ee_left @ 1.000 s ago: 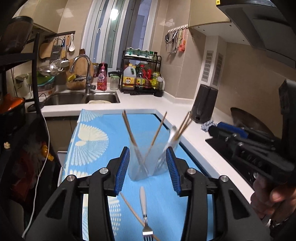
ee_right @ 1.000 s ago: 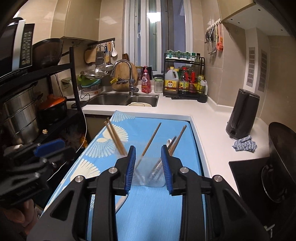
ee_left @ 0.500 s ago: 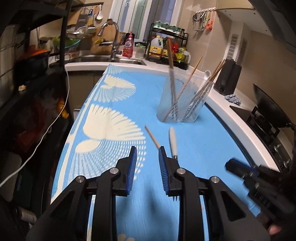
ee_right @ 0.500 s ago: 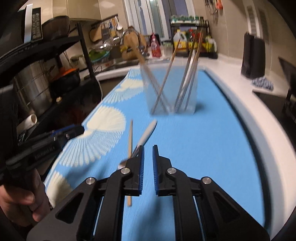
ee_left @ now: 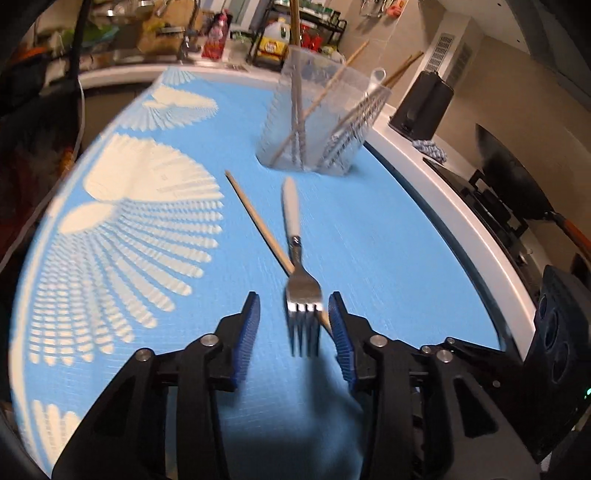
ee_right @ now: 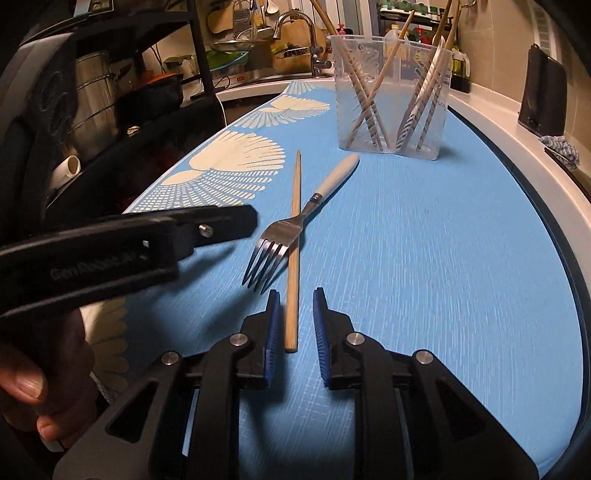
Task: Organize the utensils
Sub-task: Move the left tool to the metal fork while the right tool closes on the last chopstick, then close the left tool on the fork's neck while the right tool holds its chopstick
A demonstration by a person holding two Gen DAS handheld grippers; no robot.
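Observation:
A fork (ee_left: 302, 288) with a white handle lies on the blue mat (ee_left: 388, 240), crossing a single wooden chopstick (ee_left: 255, 218). My left gripper (ee_left: 293, 306) hovers low over the fork's tines, which sit between its jaws untouched; the jaws are opening. In the right wrist view the chopstick (ee_right: 294, 240) runs toward me and its near end lies between the jaws of my right gripper (ee_right: 296, 295), which are opening too, pads clear of it. The fork (ee_right: 280, 236) rests just left of it. A clear holder (ee_right: 391, 99) with several chopsticks stands behind.
One of the left gripper's fingers (ee_right: 221, 225) reaches in from the left, held by a hand (ee_right: 40, 380). A white counter edge (ee_left: 461, 221), black kettle (ee_left: 421, 103), cloth (ee_right: 559, 146) and wok (ee_left: 513, 177) are to the right. Sink (ee_right: 295, 33) behind, pot shelf (ee_right: 110, 92) left.
Both grippers have dropped down toward the mat and closer to the loose utensils. Their jaws narrowed, then widened again. The fork's tines and the chopstick's end now lie between them.

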